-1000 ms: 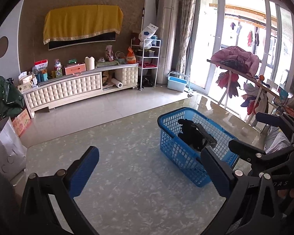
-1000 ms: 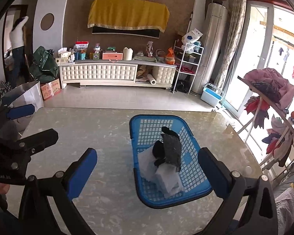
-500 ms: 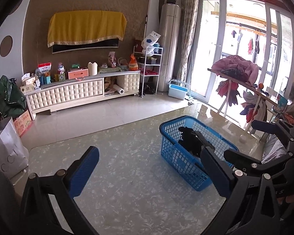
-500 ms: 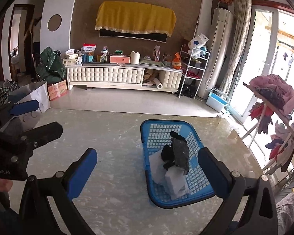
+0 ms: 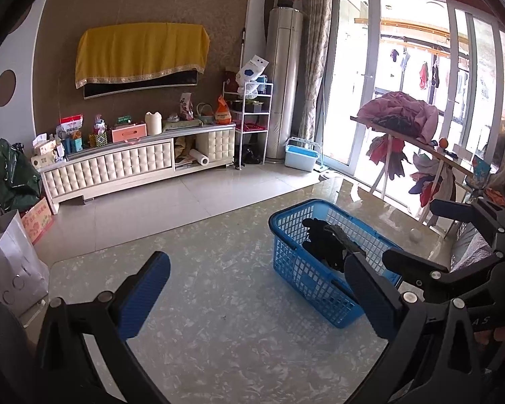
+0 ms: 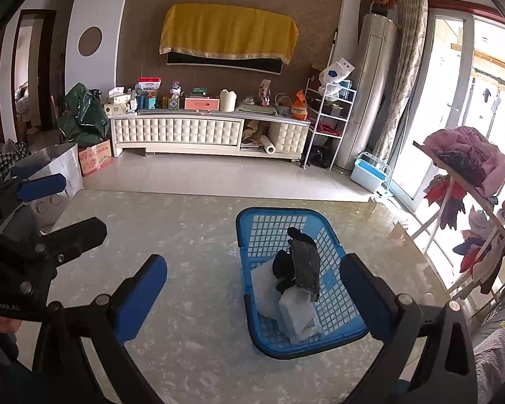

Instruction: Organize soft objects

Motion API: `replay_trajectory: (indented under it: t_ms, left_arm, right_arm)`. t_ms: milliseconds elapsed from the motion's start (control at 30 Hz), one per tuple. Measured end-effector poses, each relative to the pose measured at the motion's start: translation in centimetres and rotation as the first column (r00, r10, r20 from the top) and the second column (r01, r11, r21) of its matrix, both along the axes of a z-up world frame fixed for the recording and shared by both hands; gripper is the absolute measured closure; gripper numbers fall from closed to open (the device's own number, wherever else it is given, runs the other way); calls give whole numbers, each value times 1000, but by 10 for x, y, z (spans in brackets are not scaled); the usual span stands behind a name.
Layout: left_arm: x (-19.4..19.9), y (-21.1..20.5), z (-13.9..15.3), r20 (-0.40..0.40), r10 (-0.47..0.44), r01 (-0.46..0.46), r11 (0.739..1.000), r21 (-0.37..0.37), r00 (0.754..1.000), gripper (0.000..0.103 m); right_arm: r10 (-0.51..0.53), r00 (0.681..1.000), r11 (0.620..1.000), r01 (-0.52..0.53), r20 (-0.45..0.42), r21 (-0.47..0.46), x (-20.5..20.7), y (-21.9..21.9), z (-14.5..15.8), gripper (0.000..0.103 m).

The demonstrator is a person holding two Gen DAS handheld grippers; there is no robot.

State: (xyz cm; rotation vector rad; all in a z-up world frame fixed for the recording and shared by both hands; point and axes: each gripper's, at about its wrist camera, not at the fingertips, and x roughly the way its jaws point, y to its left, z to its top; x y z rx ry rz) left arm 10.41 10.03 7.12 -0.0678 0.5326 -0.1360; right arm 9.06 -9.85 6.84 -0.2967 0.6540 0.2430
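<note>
A blue plastic basket (image 6: 252, 222) stands on the marbled tabletop and also shows in the left wrist view (image 5: 296, 269). Inside lie dark socks or gloves (image 6: 304, 262) on top of white folded cloth (image 6: 299, 313); the dark cloth (image 5: 326, 245) shows in the left wrist view too. My right gripper (image 6: 252, 289) is open and empty, held above the table in front of the basket. My left gripper (image 5: 256, 289) is open and empty, to the left of the basket. Each gripper appears in the other's view, the left (image 6: 50, 208) and the right (image 5: 431, 232).
A marbled table (image 6: 185, 235) holds the basket. A clothes rack (image 6: 468, 181) piled with garments stands at the right by the glass doors. A white TV cabinet (image 6: 185, 134), a metal shelf (image 6: 330, 128), a blue tub (image 6: 370, 171) and paper bags (image 6: 57, 168) are across the floor.
Both grippers have drawn back and tilted up a little from the basket, so it sits lower and smaller in both views. Jaws stay open.
</note>
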Motion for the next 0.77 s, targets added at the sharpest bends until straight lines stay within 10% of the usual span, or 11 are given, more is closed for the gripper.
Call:
replay_trajectory:
  t_ms: [767]
  left_arm:
    - [-3,4,0,-10,15,-15,1000,1,1000,0]
  right_arm:
    - [-7,1000,1000,7,-11,-4,-2,1,2,0]
